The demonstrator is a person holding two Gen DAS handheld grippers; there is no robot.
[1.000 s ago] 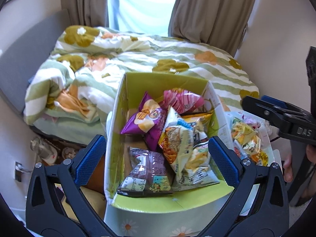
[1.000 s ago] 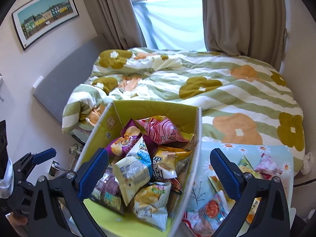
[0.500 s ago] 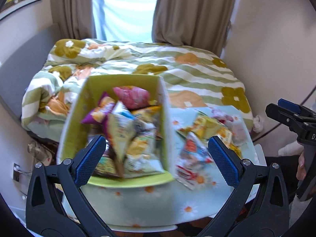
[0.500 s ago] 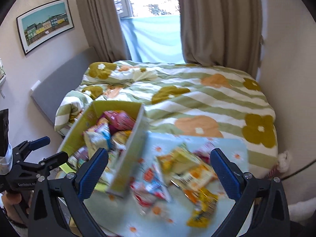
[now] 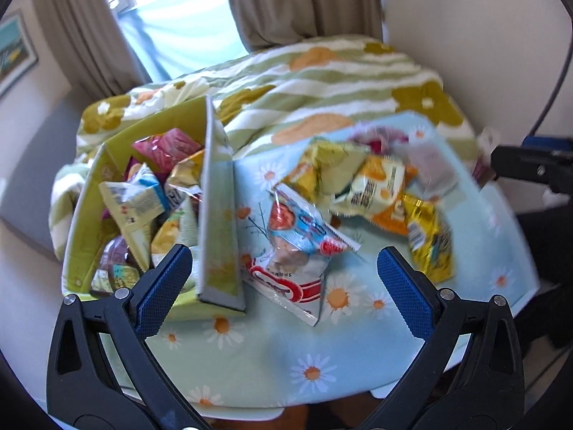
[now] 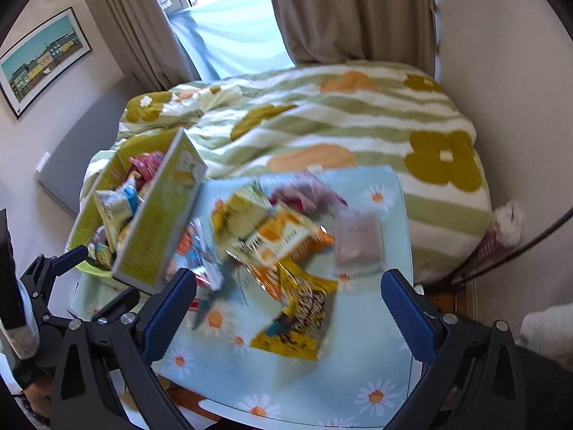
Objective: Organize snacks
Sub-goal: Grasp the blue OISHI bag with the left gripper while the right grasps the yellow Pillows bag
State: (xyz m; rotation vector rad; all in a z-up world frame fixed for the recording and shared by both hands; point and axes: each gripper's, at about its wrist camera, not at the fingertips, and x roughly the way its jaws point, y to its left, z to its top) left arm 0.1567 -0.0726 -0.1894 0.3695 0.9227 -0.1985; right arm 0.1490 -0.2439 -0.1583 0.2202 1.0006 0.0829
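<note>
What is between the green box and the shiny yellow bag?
In the left wrist view, a red-and-white snack bag lies between the green box and the yellow bag.

A daisy-print tablecloth [image 5: 286,351] is spread over the table. A green snack box [image 5: 218,236] and loose snack packets [image 6: 286,251] are laid directly on it.

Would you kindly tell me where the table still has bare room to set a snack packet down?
The near edge of the daisy tablecloth, in front of the yellow packet, is bare. The middle is crowded with loose packets, and the green box fills the left side.
</note>
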